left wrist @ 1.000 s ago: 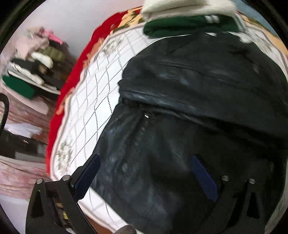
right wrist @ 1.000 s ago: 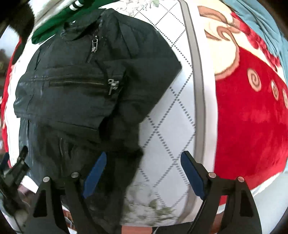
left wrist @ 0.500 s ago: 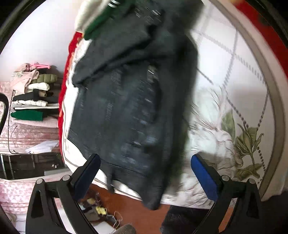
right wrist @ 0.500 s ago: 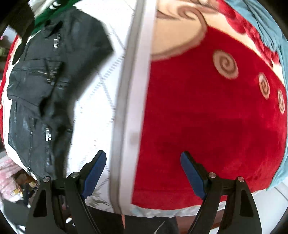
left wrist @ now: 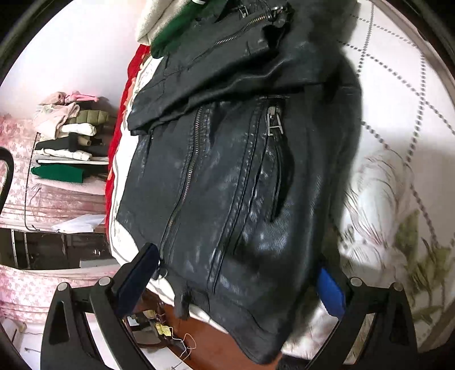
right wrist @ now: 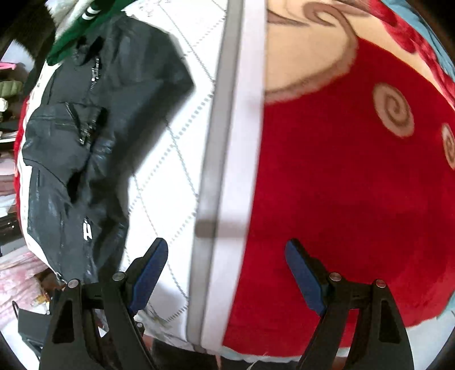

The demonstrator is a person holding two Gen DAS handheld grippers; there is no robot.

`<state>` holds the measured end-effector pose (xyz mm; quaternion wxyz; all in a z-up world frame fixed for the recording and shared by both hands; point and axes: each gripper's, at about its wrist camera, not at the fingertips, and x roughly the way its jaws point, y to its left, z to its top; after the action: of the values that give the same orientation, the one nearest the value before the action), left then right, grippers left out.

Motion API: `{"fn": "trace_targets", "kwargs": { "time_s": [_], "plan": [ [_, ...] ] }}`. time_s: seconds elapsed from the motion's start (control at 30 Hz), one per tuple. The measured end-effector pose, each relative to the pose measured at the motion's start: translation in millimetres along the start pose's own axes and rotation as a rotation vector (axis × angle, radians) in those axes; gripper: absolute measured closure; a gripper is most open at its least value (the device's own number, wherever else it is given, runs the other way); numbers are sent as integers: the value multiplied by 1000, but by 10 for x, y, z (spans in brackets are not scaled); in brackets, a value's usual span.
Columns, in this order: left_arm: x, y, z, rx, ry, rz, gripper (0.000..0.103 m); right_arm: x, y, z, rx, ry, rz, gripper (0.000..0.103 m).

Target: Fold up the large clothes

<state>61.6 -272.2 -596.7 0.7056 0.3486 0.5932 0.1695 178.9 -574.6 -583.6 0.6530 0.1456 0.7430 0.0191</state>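
Both fingers of the left claw (left wrist: 236,280) are seen spread wide in the left wrist view, with nothing gripped between their blue pads (left wrist: 330,287). A black leather jacket with metal zips (left wrist: 227,170) is laid on a white quilted bedspread with a grey diamond grid and flower print (left wrist: 398,159), and its lower hem is seen hanging past the bed edge between the two fingers. Its upper part is folded down across the chest, above a silver zip pull (left wrist: 273,121). A dark green garment (left wrist: 176,31) and a cream one (left wrist: 153,20) are seen at the jacket's far end. At the left, a stack of folded clothes (left wrist: 68,133) is kept on a shelf against a pale wall.

In the right wrist view, the right claw (right wrist: 227,274) is likewise held wide apart and empty, above the grey-and-white border of the bedspread (right wrist: 224,142). The jacket (right wrist: 85,142) is seen well to the left of it, with one sleeve spread out toward the border. To the right, a red plush blanket with beige spiral motifs (right wrist: 341,185) is spread over the bed.
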Motion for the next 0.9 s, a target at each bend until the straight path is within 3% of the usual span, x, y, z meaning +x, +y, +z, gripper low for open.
{"fn": "trace_targets", "kwargs": {
  "time_s": [0.2,0.3,0.37,0.4,0.47,0.53,0.67,0.8,0.83,0.87,0.9],
  "plan": [
    [79,48,121,-20,-44,13,0,210,60,224,1,-5,69,17],
    [55,116,160,-48,-48,-6,14,199,90,406,33,-13,157,17],
    [12,106,164,-53,-55,-31,41,206,62,442,63,-26,237,17],
    [-4,94,161,-48,-60,-46,48,190,25,469,72,-38,286,17],
    [-77,41,145,-37,-77,-83,78,234,138,511,81,-60,369,17],
    [-154,8,134,-32,-95,-102,93,260,193,559,82,-77,450,17],
    [-241,83,128,-66,-115,-142,95,508,258,574,143,-54,617,17],
    [-270,281,157,-103,-131,-179,96,794,592,601,226,-37,745,17],
    [-274,341,167,-112,-133,-190,96,825,663,639,232,-45,761,23],
    [-291,417,177,-126,-136,-202,97,846,740,676,230,-50,737,61],
    [-308,470,183,-129,-144,-210,97,901,890,689,232,-43,718,73]
  ]
}}
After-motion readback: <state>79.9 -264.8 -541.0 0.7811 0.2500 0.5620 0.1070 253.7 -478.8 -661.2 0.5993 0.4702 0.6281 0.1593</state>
